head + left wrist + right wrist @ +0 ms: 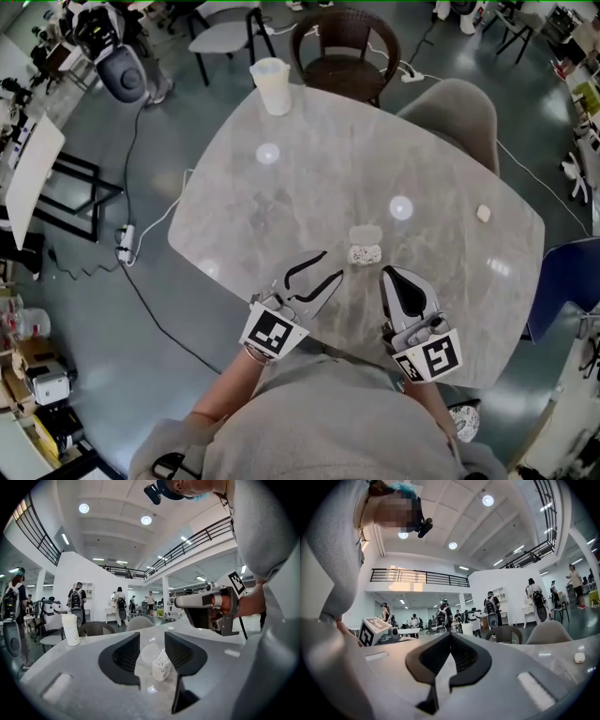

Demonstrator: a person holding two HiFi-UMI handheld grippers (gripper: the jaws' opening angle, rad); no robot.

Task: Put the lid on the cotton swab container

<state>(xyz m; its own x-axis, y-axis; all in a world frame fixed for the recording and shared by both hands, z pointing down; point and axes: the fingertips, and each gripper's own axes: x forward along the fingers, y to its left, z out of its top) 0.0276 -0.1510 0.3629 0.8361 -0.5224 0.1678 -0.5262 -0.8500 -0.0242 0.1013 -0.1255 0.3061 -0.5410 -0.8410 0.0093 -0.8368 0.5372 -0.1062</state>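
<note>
On the grey marble table [309,169] stands the small cotton swab container [364,254], white swabs showing inside. Its clear lid [366,233] lies flat just behind it. My left gripper [332,264] is open, its tips a little to the left of the container with nothing between them. In the left gripper view the container [161,666] and the lid [150,652] appear ahead through the gap of the open left gripper [152,637]. My right gripper [386,273] is shut and empty, just right of the container. The right gripper view shows the right gripper [450,634] with its jaws pressed together.
A tall white cup [271,84] stands at the table's far edge. A small white object [484,213] lies at the right side. Chairs [341,52] ring the far end. The table's near edge is just under my hands.
</note>
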